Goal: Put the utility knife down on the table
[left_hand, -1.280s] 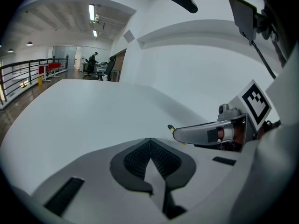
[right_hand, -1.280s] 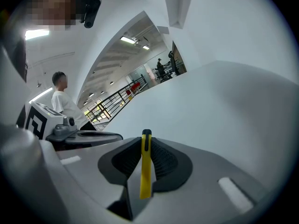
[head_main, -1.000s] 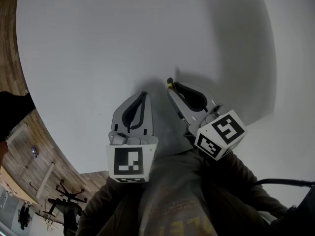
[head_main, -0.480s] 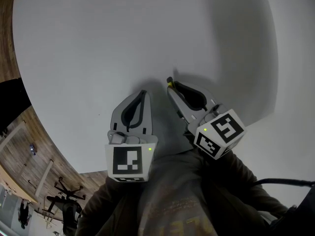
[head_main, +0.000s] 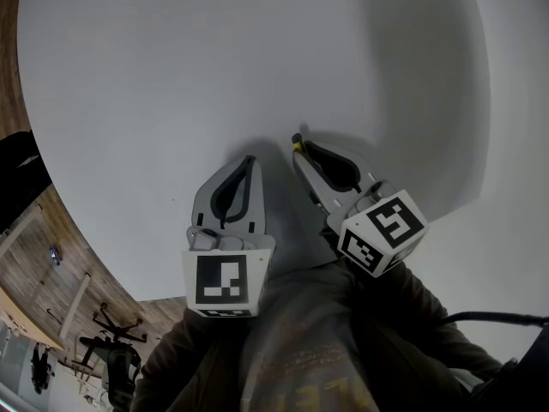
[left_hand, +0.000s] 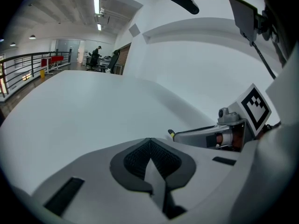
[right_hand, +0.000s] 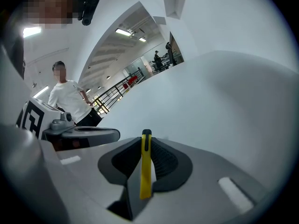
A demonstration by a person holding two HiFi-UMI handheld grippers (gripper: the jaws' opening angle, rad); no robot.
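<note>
Utility knife (right_hand: pixel 145 171), yellow, pinched in right gripper (right_hand: pixel 146 139) jaws over white table (head_main: pixel 171 75), left gripper (left_hand: pixel 149 143) jaws pressed together, empty

The round white table (head_main: pixel 214 58) fills the upper and middle of the head view. Over its lower-centre part, the grey two-jaw left gripper (head_main: pixel 250 160) sits left of centre. The grey two-jaw right gripper (head_main: pixel 298 142) is just beside it on the right, apart from it. The slim yellow-and-black utility knife (right_hand: pixel 145 167) stands between the right gripper's jaws, its tip past them. The brown wooden plank floor (head_main: pixel 34 239) lies lower left, beyond the table's edge.
</note>
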